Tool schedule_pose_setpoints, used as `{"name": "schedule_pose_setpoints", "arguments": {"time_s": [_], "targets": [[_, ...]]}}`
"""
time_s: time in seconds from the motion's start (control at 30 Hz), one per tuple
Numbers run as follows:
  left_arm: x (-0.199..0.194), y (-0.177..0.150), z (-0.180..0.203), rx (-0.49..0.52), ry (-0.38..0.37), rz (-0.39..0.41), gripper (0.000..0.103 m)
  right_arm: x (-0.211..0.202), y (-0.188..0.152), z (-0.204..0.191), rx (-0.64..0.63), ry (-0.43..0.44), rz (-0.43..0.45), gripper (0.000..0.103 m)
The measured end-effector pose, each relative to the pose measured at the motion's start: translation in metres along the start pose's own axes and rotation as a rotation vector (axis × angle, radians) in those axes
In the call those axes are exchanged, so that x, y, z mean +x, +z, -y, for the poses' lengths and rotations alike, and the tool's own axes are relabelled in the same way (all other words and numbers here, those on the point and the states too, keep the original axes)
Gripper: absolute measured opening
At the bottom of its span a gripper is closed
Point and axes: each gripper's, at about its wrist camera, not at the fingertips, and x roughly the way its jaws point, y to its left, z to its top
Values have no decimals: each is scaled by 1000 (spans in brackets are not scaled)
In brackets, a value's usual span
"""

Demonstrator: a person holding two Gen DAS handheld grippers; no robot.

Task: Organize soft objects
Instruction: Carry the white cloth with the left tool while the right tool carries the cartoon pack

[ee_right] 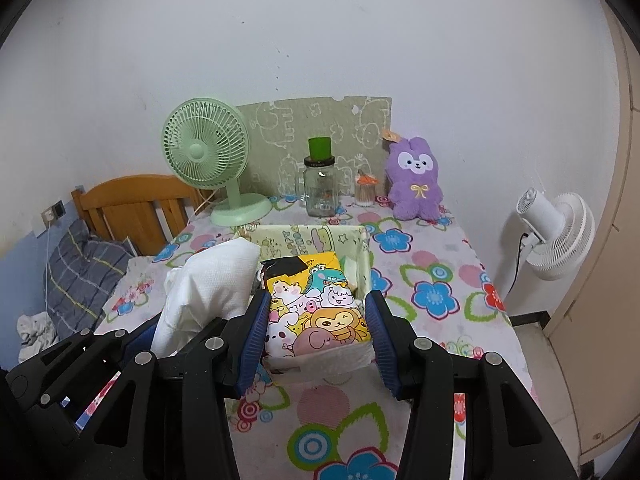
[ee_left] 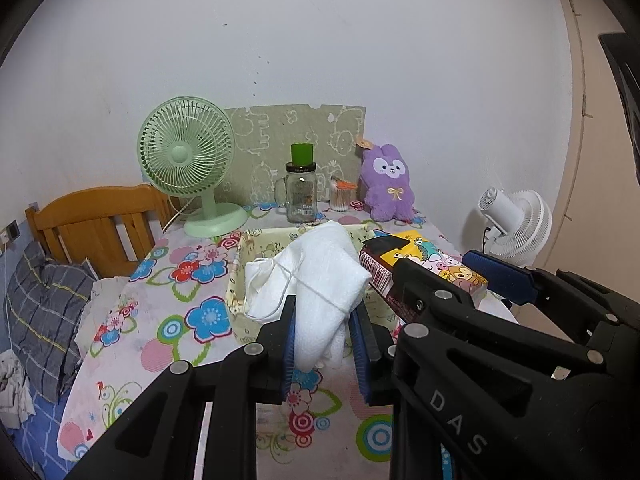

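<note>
My left gripper (ee_left: 325, 344) is shut on a white cloth (ee_left: 316, 280), which hangs bunched above the floral table in front of a pale yellow fabric basket (ee_left: 236, 276). In the right wrist view the same white cloth (ee_right: 208, 284) shows at the left. My right gripper (ee_right: 318, 340) is shut on a tissue pack (ee_right: 316, 308) printed with cartoon animals, its blue pads pressing both sides. That tissue pack (ee_left: 424, 260) is held up beside the basket (ee_right: 316, 238). A purple plush rabbit (ee_left: 388, 184) sits upright at the back right of the table.
At the back stand a green desk fan (ee_left: 188, 164), a glass jar (ee_left: 301, 196) with a green cup on top, and a cotton swab holder (ee_left: 340, 196). A white fan (ee_left: 516, 224) is off the table's right edge. A bed with a plaid pillow (ee_left: 44, 304) lies left.
</note>
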Motion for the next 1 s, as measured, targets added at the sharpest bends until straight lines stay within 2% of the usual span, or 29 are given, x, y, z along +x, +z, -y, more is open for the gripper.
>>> {"name": "schedule_pose_setpoints", "arguments": {"time_s": [0.6, 1.0], "targets": [[32, 29, -17, -11, 8, -4, 24, 33, 33, -7, -9, 14, -7, 52], [72, 45, -30, -16, 23, -27, 24, 68, 48, -6, -8, 28, -23, 52]]}}
